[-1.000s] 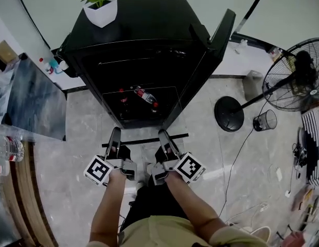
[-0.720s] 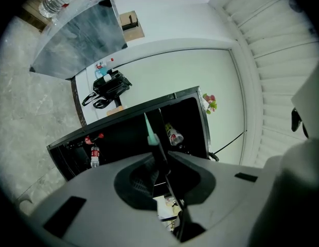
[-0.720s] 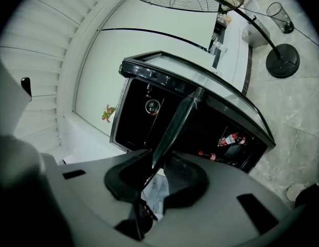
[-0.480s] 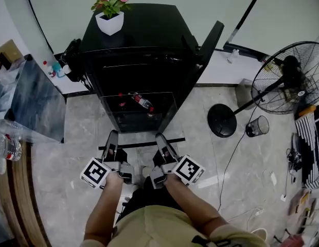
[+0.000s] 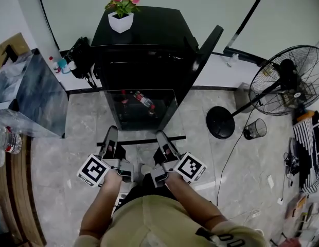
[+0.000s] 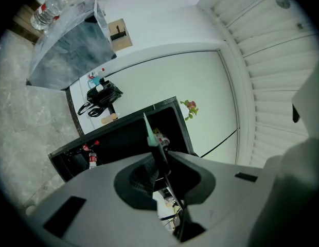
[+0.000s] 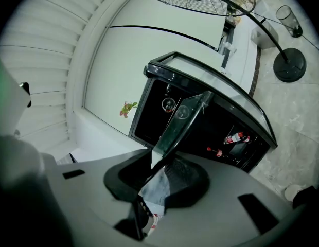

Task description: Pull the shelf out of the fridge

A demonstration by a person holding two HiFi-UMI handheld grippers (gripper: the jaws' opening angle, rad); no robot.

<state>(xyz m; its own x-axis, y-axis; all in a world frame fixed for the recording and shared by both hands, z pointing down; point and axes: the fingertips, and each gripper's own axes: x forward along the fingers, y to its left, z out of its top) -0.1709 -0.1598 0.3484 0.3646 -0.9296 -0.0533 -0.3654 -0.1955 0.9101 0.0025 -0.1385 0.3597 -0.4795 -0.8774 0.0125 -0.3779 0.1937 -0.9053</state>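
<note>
The black fridge (image 5: 144, 40) stands ahead with its door (image 5: 207, 44) swung open to the right. The clear glass shelf (image 5: 144, 112) is out in front of it, held level, with its dark front strip at my grippers. My left gripper (image 5: 110, 136) is shut on the strip's left part; in the left gripper view (image 6: 162, 163) the shelf (image 6: 149, 133) runs edge-on between the pads. My right gripper (image 5: 160, 137) is at the strip's right part. Its jaws (image 7: 157, 171) are opening, with the shelf (image 7: 182, 120) between them and a gap beside the glass.
A potted plant (image 5: 122, 14) sits on the fridge and bottles (image 5: 143, 99) lie inside, low down. A standing fan (image 5: 288, 78) and a small bin (image 5: 253, 129) are at the right. A marble-topped table (image 5: 31, 96) is at the left, and a black bag (image 5: 80, 60) lies by the wall.
The fridge sits farther from me than before, and the shelf and both grippers have drawn back from its opening. Both grippers stay at the shelf's front strip.
</note>
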